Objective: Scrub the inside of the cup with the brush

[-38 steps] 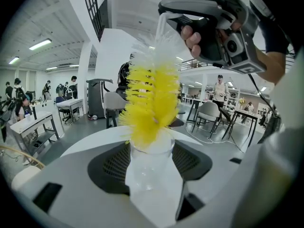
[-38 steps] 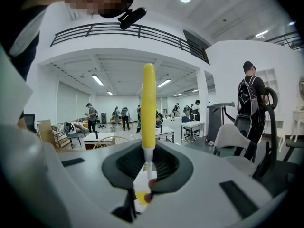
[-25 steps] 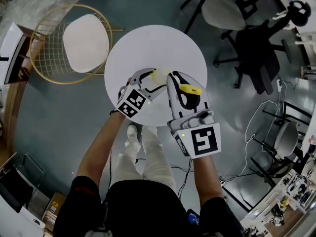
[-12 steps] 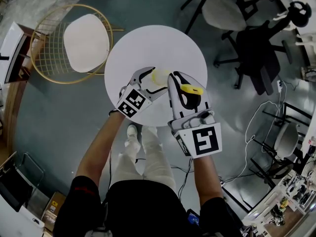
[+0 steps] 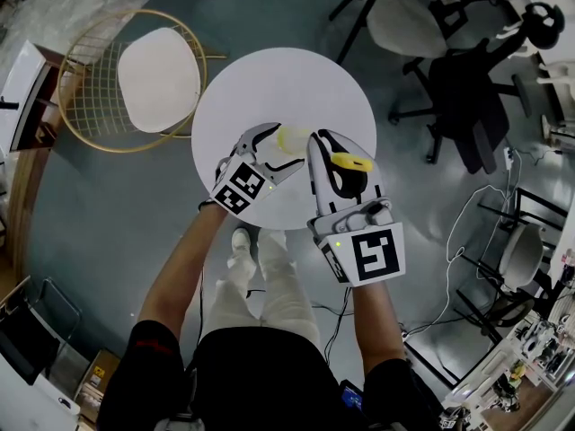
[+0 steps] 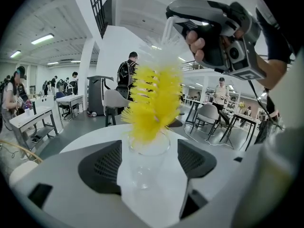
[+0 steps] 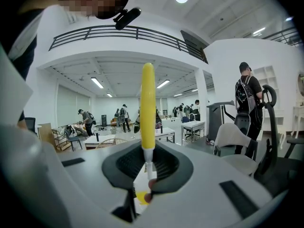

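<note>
A clear cup [image 6: 142, 170] stands upright on the round white table [image 5: 269, 79]. My left gripper [image 6: 148, 148] has just been opening; its jaws flank the cup and the pads stand apart from the glass. The brush's yellow bristles [image 6: 154, 101] sit at the cup's mouth, the white ones above. My right gripper [image 7: 148, 167] is shut on the thin stem below the brush's yellow handle [image 7: 147, 106]. In the head view the left gripper [image 5: 280, 148] and right gripper [image 5: 337, 155] meet at the cup [image 5: 289, 139] near the table's front edge.
A gold wire chair [image 5: 153, 74] with a white seat stands left of the table. A white chair [image 5: 409, 21] and a black office chair [image 5: 467, 88] are to the right. The person's legs are under the table's near edge.
The left gripper's jaws have spread a little wider round the cup. Both hands and the brush stay where they were.
</note>
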`<action>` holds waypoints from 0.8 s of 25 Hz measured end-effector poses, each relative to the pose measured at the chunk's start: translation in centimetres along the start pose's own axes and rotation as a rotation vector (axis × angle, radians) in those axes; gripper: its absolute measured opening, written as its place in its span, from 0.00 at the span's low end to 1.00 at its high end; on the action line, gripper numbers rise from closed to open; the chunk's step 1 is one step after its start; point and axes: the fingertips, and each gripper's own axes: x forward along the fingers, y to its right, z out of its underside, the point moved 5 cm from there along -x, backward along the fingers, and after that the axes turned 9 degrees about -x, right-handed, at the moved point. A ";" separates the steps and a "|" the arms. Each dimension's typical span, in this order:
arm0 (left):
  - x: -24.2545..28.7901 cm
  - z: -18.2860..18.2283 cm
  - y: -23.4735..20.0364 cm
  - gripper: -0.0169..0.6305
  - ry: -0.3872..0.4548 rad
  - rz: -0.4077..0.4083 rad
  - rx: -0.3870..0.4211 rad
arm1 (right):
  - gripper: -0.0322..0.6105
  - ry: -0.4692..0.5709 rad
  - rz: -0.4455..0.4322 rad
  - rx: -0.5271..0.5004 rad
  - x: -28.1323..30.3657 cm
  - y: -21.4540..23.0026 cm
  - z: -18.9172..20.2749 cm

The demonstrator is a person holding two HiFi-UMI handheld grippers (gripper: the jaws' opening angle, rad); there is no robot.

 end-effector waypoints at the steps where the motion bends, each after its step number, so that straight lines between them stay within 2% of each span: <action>1: -0.1 -0.1 0.0 0.59 -0.001 -0.005 0.001 | 0.12 0.002 0.002 -0.001 -0.1 0.0 -0.1; 6: -1.2 -0.8 0.0 0.59 0.004 -0.048 -0.008 | 0.12 0.008 0.005 0.000 -0.7 0.1 -0.8; 14: -3.8 -2.2 0.5 0.58 0.009 -0.062 -0.017 | 0.12 0.030 0.033 0.005 -1.8 0.3 -2.8; 20: -6.0 -3.3 1.3 0.40 0.012 -0.081 0.017 | 0.12 0.023 0.055 -0.002 -2.9 0.1 -3.9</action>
